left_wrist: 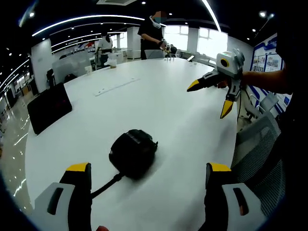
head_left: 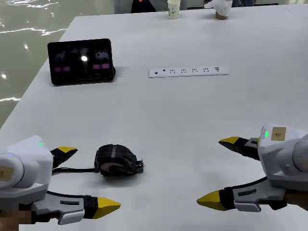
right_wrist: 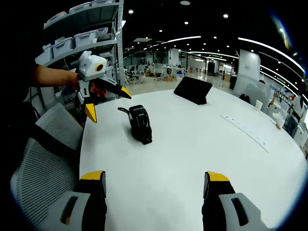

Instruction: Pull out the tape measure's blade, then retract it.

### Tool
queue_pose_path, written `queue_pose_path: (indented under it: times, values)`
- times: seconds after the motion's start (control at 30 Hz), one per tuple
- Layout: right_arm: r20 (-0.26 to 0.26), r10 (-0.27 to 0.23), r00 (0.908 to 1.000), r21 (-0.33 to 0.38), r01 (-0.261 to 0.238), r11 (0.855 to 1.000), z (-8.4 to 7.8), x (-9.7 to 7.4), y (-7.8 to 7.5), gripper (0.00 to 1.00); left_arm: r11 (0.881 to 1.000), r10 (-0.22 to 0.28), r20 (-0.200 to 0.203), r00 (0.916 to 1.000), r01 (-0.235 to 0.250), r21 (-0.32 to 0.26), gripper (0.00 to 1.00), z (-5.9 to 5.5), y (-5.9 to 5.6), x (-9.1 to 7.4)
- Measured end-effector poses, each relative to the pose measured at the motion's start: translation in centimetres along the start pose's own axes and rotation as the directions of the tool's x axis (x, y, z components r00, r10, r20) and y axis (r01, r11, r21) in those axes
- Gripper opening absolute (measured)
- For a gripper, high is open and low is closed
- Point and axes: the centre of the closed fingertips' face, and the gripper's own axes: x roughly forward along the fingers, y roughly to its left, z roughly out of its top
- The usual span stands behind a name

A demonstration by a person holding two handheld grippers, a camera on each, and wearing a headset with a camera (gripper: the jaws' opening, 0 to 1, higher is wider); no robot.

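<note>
tape measure (head_left: 118,160) on the table (head_left: 183,120) just beside the left gripper (head_left: 94,178), right gripper (head_left: 212,171) well apart; tablet (head_left: 81,61) behind at left, power strip (head_left: 188,71) behind at right

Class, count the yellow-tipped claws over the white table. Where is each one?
2. The left claw is at the near left, open, with the tape measure just ahead of it. The right claw is at the near right, open, over bare table.

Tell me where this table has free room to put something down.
The widest bare patch of table lies between the power strip, the tape measure and the right gripper. Another lies between tablet and tape measure. Crowded: at the left gripper, where the tape measure lies.
</note>
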Motion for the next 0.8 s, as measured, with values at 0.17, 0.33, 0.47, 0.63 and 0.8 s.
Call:
queue_pose_path:
  times: [0.17, 0.33, 0.47, 0.63, 0.8]
  values:
    - [0.001, 0.034, 0.9994, -0.043, -0.034, 0.998, 0.4, 1.1, -0.1, 0.77, 1.0, -0.016, -0.007, 0.9998, 0.016, 0.022, 0.92, 0.1, 0.4, 0.5]
    - [-0.003, 0.06, 0.9982, -0.077, -0.06, 0.995, 0.7, 2.3, -0.3, 0.71, 0.998, -0.034, -0.021, 0.9992, 0.035, 0.046, 0.88, 0.1, 0.9, 1.0]
    - [-0.006, 0.084, 0.9965, -0.106, -0.084, 0.991, 1.0, 3.3, -0.4, 0.67, 0.997, -0.048, -0.027, 0.9985, 0.049, 0.061, 0.86, 0.1, 1.4, 1.3]
    - [-0.008, 0.11, 0.9938, -0.127, -0.111, 0.986, 1.5, 4.4, -0.4, 0.63, 0.994, -0.067, -0.042, 0.9969, 0.071, 0.086, 0.81, 0.1, 1.7, 1.6]
    - [-0.017, 0.133, 0.991, -0.147, -0.134, 0.98, 1.7, 5.5, -0.2, 0.59, 0.99, -0.083, -0.059, 0.9948, 0.089, 0.113, 0.76, -0.1, 1.8, 2.0]
